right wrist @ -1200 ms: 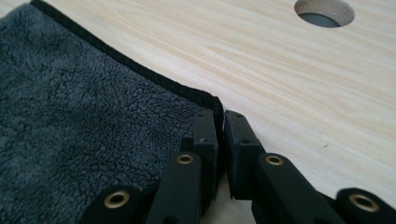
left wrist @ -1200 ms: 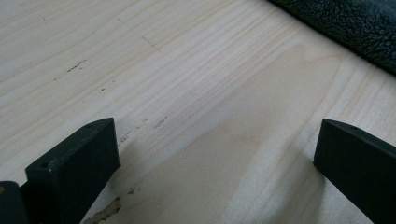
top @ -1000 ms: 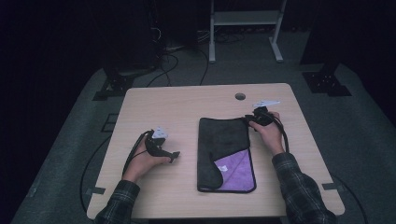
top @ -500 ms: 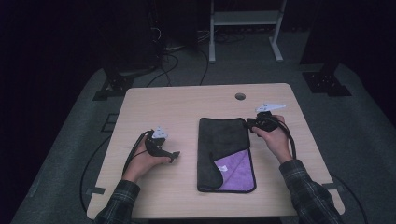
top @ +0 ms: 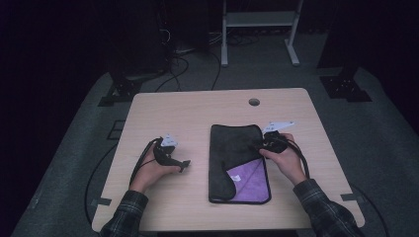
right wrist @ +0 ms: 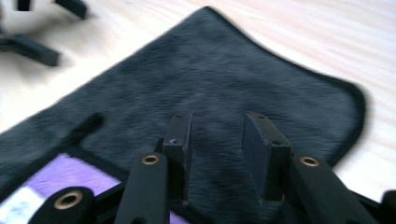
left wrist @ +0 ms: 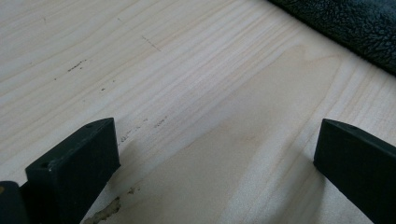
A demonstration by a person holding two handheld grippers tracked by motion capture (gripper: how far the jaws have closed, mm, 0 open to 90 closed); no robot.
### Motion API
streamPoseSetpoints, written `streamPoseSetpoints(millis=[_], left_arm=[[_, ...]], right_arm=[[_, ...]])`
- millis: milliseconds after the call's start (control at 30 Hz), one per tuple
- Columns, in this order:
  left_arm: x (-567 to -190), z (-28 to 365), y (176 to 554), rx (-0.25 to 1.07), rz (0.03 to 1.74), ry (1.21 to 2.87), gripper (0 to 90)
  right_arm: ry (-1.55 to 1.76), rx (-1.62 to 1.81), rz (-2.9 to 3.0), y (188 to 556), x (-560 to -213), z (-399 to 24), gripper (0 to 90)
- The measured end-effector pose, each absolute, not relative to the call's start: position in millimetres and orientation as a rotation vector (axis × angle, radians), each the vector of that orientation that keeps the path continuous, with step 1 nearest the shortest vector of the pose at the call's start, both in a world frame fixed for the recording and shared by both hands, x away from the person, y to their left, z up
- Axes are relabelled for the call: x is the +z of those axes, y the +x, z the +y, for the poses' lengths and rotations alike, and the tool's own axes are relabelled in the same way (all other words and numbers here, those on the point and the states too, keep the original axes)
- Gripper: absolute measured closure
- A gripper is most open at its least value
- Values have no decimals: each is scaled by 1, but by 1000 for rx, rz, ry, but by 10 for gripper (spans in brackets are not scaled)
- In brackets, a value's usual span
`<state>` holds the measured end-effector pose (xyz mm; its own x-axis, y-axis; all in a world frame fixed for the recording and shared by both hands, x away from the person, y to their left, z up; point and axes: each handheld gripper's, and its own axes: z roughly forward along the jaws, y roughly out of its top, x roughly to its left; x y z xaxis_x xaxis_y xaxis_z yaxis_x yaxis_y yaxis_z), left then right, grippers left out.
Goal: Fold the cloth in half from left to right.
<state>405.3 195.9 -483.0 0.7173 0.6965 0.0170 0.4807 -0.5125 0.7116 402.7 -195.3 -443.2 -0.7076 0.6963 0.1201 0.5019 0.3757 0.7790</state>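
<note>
**Folding the dark cloth: right gripper between grabs**

Cloth (top: pixel 237 148) lies flat on the table (top: pixel 197 108), long side running away from the person, near corner turned back so the purple underside (top: pixel 249 180) shows. Seen from the right gripper view, the dark pile (right wrist: pixel 224 93) spreads under and beyond the jaws.

Right gripper (top: pixel 269 143) sits at the cloth's right edge, about halfway along it. Its jaws have just been opening; they stand a little apart with a clear gap and nothing pinched between them (pads look free of the fabric). Left gripper (top: pixel 173 159) rests on bare wood to the left of the cloth, jaws wide apart, nothing in them; the cloth's edge (left wrist: pixel 345 23) shows at the far corner of its view.

Judgement on doing the step well:
- Pick the next edge or corner before closing; take one layer cleanly, not a bunch
- Come in low and flat so the lower pad slides under the hem
- The left gripper could pin the near side to stop the whole cloth dragging
- Lift only enough to carry the fold across, then lay edges flush
</note>
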Motion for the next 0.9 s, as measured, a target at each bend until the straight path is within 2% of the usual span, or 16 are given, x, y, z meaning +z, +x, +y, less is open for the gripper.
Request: streamPoseSetpoints(millis=[567,667,733,833,900], left_arm=[[-483,196,405,395,888,2208,0],[-483,196,405,393,891,2207,0],[-483,196,405,393,891,2208,0],[-483,196,405,393,892,2207,0],[-483,196,405,395,889,2209,0]], right_arm=[[863,1325,2639,381,-466,-123,515],[844,1304,2656,382,-472,-114,526],[817,1258,2659,380,-475,-108,569],[796,1245,2641,378,-475,-108,795],[803,1277,2632,378,-471,-110,860]])
